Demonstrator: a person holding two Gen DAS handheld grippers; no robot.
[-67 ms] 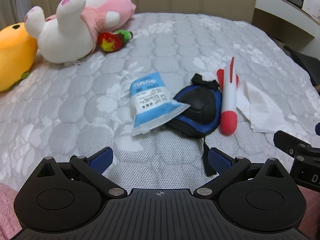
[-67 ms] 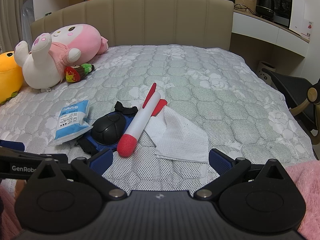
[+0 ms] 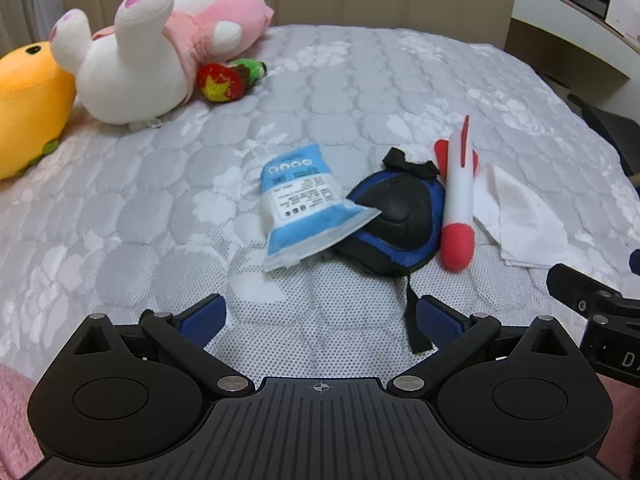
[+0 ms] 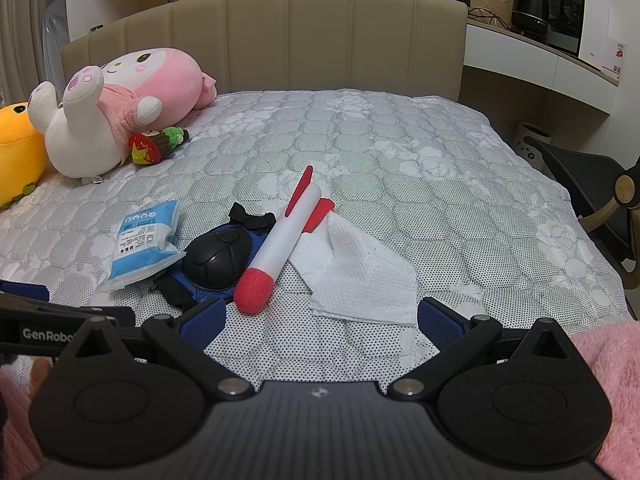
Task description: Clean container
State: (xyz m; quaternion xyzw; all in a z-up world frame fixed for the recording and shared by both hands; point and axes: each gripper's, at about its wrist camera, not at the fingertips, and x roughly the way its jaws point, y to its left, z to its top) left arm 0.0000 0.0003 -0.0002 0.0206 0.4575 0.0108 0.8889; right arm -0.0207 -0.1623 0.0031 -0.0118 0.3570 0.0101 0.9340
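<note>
A blue and white wipes packet (image 3: 302, 204) (image 4: 142, 240) lies on the grey quilted bed, its end resting on a black and blue knee pad (image 3: 394, 222) (image 4: 218, 258). A white foam rocket with a red tip (image 3: 458, 200) (image 4: 276, 250) lies against the pad's right side. A white cloth (image 3: 520, 220) (image 4: 360, 272) lies to the right, partly under the rocket. My left gripper (image 3: 320, 320) is open and empty, low over the bed in front of the packet and pad. My right gripper (image 4: 320, 316) is open and empty, in front of the cloth. No container shows.
Plush toys lie at the back left: a pink and white one (image 4: 120, 116), an orange one (image 4: 18, 148), a small strawberry one (image 4: 154, 146). A beige headboard (image 4: 320, 44) stands behind. A desk (image 4: 560, 64) and chair (image 4: 592, 200) are to the right.
</note>
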